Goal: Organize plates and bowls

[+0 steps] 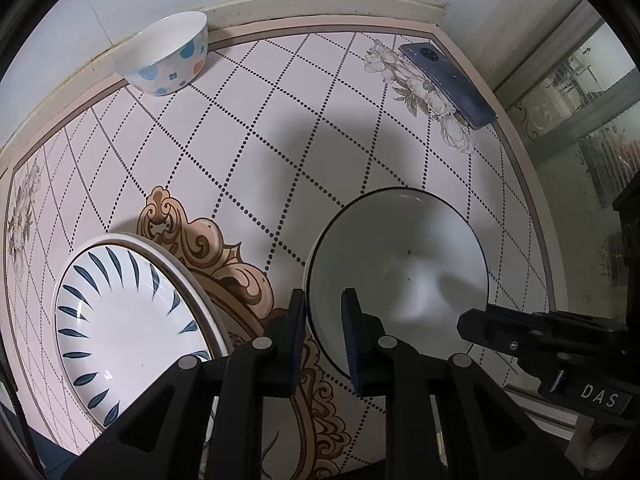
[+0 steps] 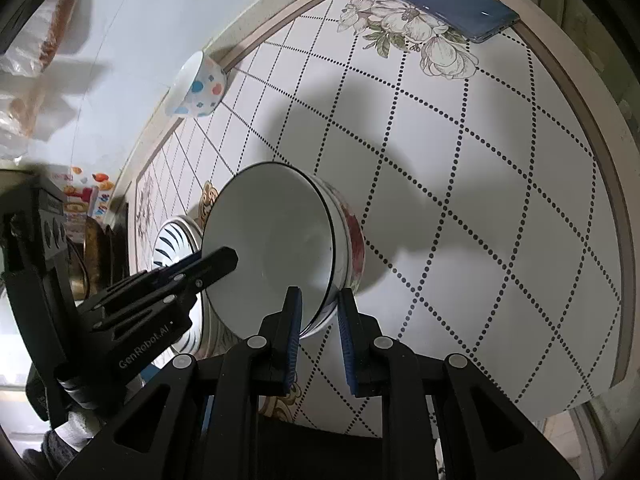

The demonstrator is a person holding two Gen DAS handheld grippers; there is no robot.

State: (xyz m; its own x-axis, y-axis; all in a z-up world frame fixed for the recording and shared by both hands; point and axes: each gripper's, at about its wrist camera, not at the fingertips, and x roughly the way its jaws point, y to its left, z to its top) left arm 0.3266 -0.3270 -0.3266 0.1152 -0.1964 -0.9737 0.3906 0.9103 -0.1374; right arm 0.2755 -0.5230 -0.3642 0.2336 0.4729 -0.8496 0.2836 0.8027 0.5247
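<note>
A large white bowl [image 1: 400,272] with a dark rim and a red flower on its outside [image 2: 280,248] is held by both grippers. My left gripper [image 1: 324,320] is shut on its left rim. My right gripper [image 2: 318,316] is shut on its near rim; it shows in the left wrist view [image 1: 520,332] at the bowl's right side. A stack of white plates with blue leaf marks [image 1: 128,328] lies left of the bowl [image 2: 176,236]. A small spotted bowl [image 1: 168,56] stands at the back by the wall [image 2: 198,86].
A dark blue phone [image 1: 448,84] lies at the table's far right corner [image 2: 448,0]. The table [image 1: 280,152] has a dotted diamond pattern and a raised rim. Snack packets [image 2: 80,196] and a bag [image 2: 36,60] sit left, off the table.
</note>
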